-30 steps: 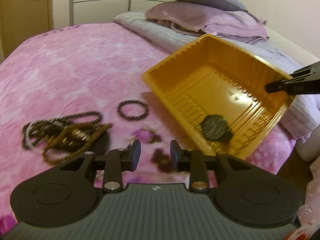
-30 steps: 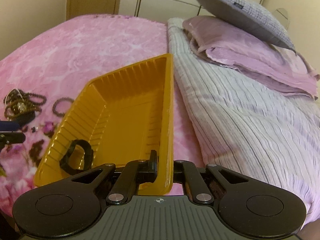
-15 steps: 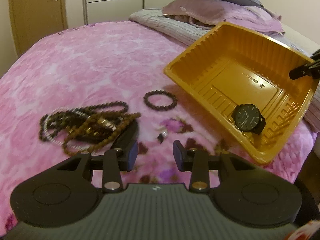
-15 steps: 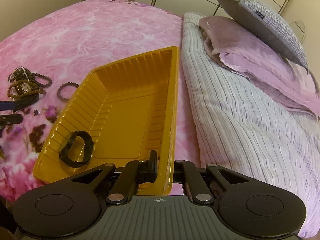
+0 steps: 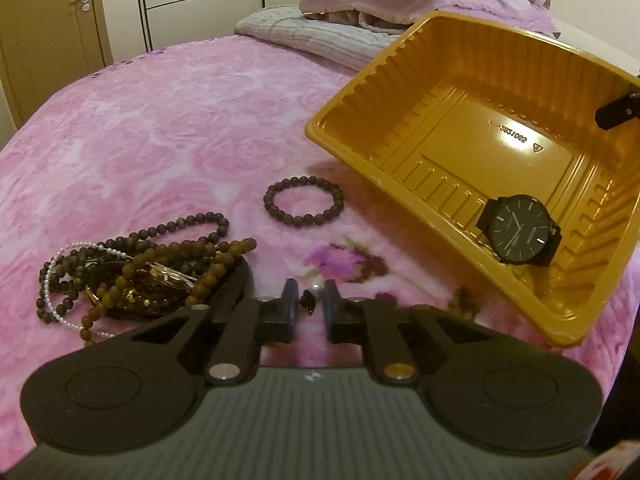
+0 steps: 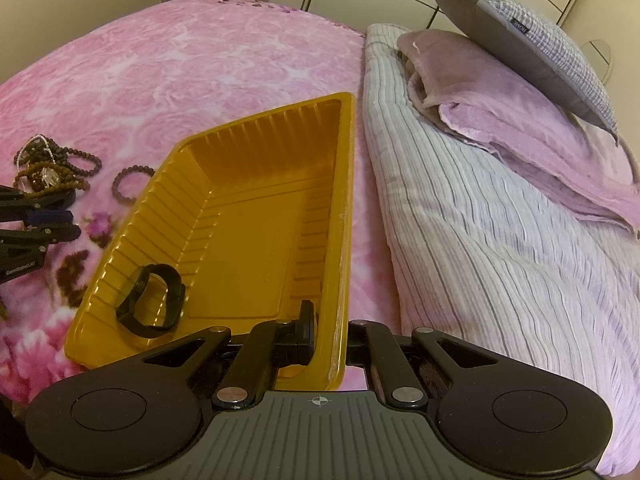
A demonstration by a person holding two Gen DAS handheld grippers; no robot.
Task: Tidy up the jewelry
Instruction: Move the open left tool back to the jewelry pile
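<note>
Two tools in use. Right tool clamped on the orange tray wall, presumably to tilt it toward the jewelry. Left tool closing around a small dark earring, pads not yet touching. Black watch already in tray; bead bracelet beyond on bed.

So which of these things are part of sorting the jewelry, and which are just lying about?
Part of the job:
- tray
- watch, in the tray
- bracelet
- bead pile
- small piece between the closing left gripper
- right gripper, clamped on the tray wall

Just lying about:
- pillows
- striped bedding
- pink blanket
</note>
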